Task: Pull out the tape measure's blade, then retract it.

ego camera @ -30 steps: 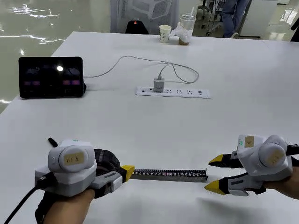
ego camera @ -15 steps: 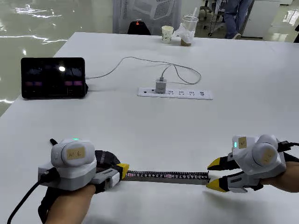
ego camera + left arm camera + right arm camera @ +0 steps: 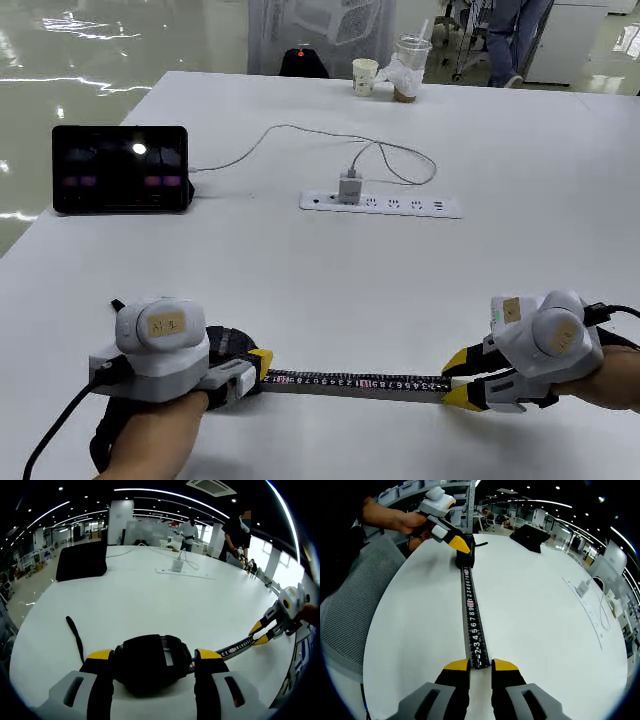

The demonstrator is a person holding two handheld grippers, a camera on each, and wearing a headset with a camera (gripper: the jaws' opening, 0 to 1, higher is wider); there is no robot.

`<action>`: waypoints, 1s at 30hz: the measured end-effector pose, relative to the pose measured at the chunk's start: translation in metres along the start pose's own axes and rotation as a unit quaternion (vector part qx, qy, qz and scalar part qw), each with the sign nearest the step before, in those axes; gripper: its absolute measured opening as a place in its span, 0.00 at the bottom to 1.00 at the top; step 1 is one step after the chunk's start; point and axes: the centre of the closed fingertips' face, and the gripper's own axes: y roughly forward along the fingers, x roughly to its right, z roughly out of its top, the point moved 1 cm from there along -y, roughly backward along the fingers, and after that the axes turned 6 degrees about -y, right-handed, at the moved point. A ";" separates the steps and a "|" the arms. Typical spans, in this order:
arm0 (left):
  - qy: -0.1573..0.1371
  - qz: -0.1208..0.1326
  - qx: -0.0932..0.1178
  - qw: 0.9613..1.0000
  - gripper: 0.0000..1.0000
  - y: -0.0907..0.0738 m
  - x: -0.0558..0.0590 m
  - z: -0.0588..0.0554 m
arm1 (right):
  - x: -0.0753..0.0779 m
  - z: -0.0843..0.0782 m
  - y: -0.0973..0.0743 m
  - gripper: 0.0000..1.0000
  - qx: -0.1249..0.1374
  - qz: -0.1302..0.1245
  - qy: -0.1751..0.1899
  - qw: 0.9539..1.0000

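White table (image 3: 300,290), bright hall. Nearer than the power strip (image 3: 380,204), left gripper (image 3: 155,655) clamps the tape measure case (image 3: 150,667); right gripper (image 3: 480,666) pinches the blade (image 3: 471,610) tip (jaws almost together).

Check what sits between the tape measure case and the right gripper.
The pulled-out blade spans that stretch, from the case to the right gripper, flat on the table; clearest in the right gripper view.

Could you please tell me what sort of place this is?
Probably an open-plan office or lab: a large white table carrying a power strip and a tablet, with long strip lights across the ceiling.
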 end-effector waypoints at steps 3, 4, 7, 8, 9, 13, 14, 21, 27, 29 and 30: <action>-0.002 0.002 -0.001 1.000 0.60 0.002 -0.001 -0.001 | -0.001 -0.001 0.001 0.13 0.001 0.002 -0.001 1.000; -0.003 0.003 -0.001 1.000 0.60 0.002 -0.001 -0.001 | -0.001 -0.001 0.001 0.13 0.000 0.003 -0.001 1.000; -0.004 0.004 -0.002 1.000 0.60 0.003 -0.001 -0.001 | -0.001 -0.002 0.002 0.13 0.000 0.004 -0.004 1.000; -0.004 0.004 -0.003 1.000 0.60 0.003 -0.001 -0.001 | -0.001 -0.002 0.002 0.13 0.001 0.004 -0.004 1.000; -0.004 0.004 -0.003 1.000 0.60 0.004 -0.001 -0.002 | -0.001 -0.002 0.002 0.13 0.003 0.004 -0.002 1.000; -0.007 0.005 -0.004 1.000 0.61 0.005 -0.002 -0.002 | -0.001 -0.002 0.002 0.12 0.010 0.004 -0.001 1.000; -0.007 0.005 -0.005 1.000 0.61 0.005 -0.001 -0.002 | -0.001 -0.002 0.002 0.12 0.013 0.002 0.000 1.000; -0.005 0.010 -0.005 1.000 0.61 0.005 -0.001 -0.003 | -0.001 -0.002 0.002 0.11 0.018 -0.002 0.008 1.000; -0.003 0.014 -0.010 1.000 0.62 0.006 -0.001 -0.003 | -0.001 -0.002 0.002 0.10 0.016 0.000 0.011 1.000; -0.002 0.015 -0.011 1.000 0.62 0.007 -0.001 -0.003 | -0.001 -0.002 0.002 0.10 0.016 0.000 0.011 1.000; -0.002 0.017 -0.011 1.000 0.62 0.007 -0.001 -0.003 | -0.001 -0.002 0.002 0.10 0.015 0.000 0.010 1.000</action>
